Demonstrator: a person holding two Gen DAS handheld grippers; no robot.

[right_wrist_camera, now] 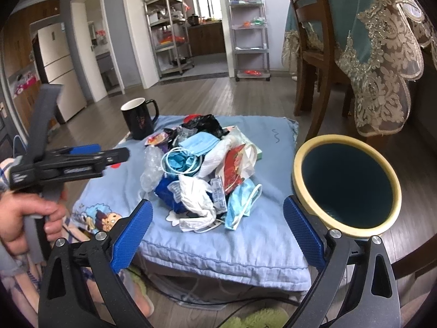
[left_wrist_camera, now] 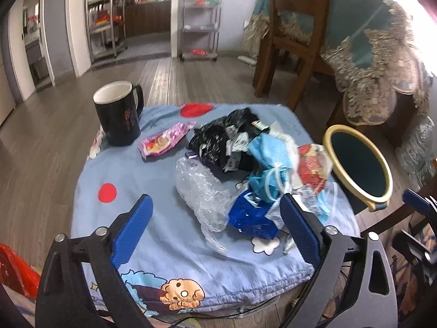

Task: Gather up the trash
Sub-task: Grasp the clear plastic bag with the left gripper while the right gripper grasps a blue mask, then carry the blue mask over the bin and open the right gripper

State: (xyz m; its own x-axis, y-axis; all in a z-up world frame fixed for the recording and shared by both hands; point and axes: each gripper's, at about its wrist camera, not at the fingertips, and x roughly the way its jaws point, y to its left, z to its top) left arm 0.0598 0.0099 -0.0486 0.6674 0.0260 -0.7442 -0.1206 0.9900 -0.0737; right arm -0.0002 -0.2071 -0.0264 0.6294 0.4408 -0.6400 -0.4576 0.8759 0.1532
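Note:
A heap of trash (left_wrist_camera: pixel 245 164) lies on a low table under a light blue cartoon cloth (left_wrist_camera: pixel 142 175): blue face masks (left_wrist_camera: pixel 267 153), clear crumpled plastic (left_wrist_camera: pixel 199 188), a black bag (left_wrist_camera: pixel 218 136), a blue wrapper (left_wrist_camera: pixel 251 216), a red packet (left_wrist_camera: pixel 311 166) and a pink snack wrapper (left_wrist_camera: pixel 164 142). The heap also shows in the right wrist view (right_wrist_camera: pixel 202 169). A dark bin with a cream rim (right_wrist_camera: pixel 347 183) stands right of the table. My left gripper (left_wrist_camera: pixel 215 229) is open and empty over the table's near edge. My right gripper (right_wrist_camera: pixel 218 235) is open and empty, short of the heap.
A black mug (left_wrist_camera: pixel 120 112) stands at the table's far left corner. A wooden chair (left_wrist_camera: pixel 295 35) and a table with a lace-trimmed teal cloth (left_wrist_camera: pixel 377 41) stand behind on the right. Metal shelves (right_wrist_camera: pixel 169 32) stand at the back. The floor is wood.

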